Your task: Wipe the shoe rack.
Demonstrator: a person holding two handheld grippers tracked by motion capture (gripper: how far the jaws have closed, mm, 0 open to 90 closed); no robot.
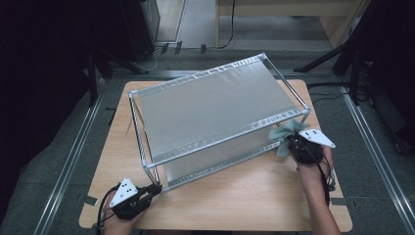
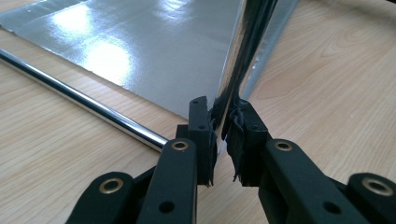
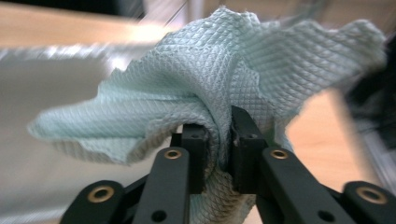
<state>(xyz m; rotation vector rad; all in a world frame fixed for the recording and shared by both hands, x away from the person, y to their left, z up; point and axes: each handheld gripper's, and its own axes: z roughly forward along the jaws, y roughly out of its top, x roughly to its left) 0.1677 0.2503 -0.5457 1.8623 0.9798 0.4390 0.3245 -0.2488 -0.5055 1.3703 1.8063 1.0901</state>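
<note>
I'm working at a pale wooden table (image 1: 235, 196) with a light grain, standing on grey floor with metal rails (image 1: 68, 161) running along both sides; the room beyond is dark, with black stands at the left and right and a wooden piece of furniture at the far end. On the table sits a two-tier rack (image 1: 215, 107) of chrome tubing with shiny silver shelves, set at a slant to the table's edges. I can read no brand, label or writing anywhere; the only marks are black dots on the grey plates on top of my grippers.

My left gripper (image 1: 155, 187) is at the rack's near left corner, its jaws clamped tight on the upright chrome leg (image 2: 233, 79), close above the tabletop; the lower shelf (image 2: 140, 42) gleams just behind it.

My right gripper (image 1: 292, 142) is at the rack's near right corner, jaws pinched on a bunched pale green cloth (image 3: 224, 79) with a waffle weave. The cloth is at the corner of the top shelf, by the tubing there
</note>
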